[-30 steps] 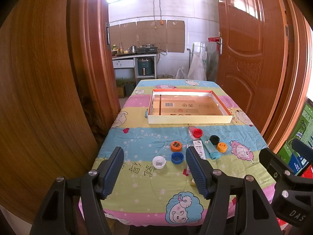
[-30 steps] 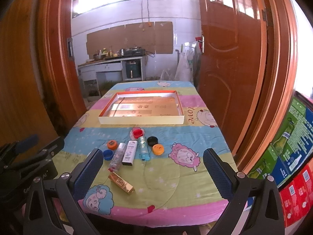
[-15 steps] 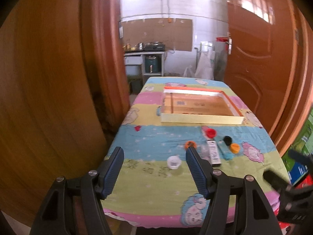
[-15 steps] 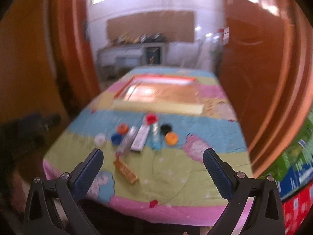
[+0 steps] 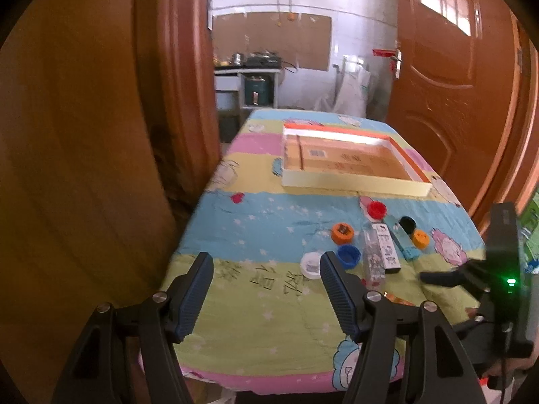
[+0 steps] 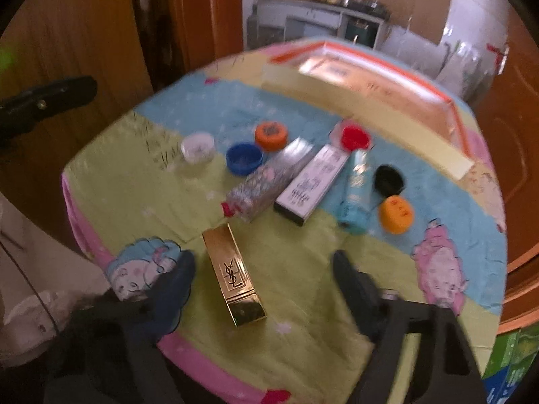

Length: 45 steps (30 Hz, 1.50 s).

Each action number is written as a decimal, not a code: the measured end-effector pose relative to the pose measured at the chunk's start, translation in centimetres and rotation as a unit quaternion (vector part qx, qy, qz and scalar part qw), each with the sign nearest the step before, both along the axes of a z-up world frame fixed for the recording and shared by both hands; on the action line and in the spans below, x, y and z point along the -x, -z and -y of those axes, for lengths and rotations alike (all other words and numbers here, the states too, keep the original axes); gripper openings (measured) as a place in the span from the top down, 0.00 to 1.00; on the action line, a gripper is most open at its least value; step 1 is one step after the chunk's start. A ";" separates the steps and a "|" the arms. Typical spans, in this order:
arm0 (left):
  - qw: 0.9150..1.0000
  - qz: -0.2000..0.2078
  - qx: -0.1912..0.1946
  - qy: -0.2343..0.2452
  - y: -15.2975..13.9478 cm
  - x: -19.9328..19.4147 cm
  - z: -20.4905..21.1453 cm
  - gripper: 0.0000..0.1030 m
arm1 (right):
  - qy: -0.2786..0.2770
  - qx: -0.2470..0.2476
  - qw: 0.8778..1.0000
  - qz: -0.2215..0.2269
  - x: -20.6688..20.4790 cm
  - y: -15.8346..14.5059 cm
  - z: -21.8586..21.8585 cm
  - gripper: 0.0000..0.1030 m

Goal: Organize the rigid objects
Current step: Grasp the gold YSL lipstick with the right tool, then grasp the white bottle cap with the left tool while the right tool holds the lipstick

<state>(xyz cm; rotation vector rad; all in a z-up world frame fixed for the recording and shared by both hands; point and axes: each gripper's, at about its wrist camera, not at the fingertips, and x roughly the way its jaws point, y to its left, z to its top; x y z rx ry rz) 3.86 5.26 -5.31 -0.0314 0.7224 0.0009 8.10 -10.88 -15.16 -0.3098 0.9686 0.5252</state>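
A gold lipstick box lies on the cartoon-print tablecloth near the front edge. My right gripper hangs just above it, jaws closing. The box sits between the fingers, nearer the left one, and neither pad touches it. Behind it lie a patterned silver box, a white box and a teal box. Around these sit white, blue, orange, red, black and another orange caps. My left gripper is open and empty over the table's near-left part.
A shallow cardboard tray with an orange rim lies across the far half of the table. Wooden doors stand close on both sides. The right tool's black body shows at the right of the left wrist view. Coloured cartons stand by the table's right corner.
My right gripper has dropped and tipped down over the gold box, and its jaws have narrowed. The left gripper has drifted left and slightly lower, still open.
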 end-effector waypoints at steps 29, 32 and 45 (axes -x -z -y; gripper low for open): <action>0.990 -0.089 -0.027 0.106 8.1 -7.5 4.1 0.51 | 0.074 -0.067 0.995 0.020 2.7 -0.1 0.4 0.82; 0.993 -0.066 -0.007 0.101 8.3 -6.7 3.6 0.51 | 0.079 -0.071 0.994 0.020 2.8 0.0 0.6 0.82; 0.995 -0.058 -0.033 0.077 8.2 -6.4 4.1 0.71 | 0.100 -0.062 0.993 0.032 3.5 0.0 0.4 0.82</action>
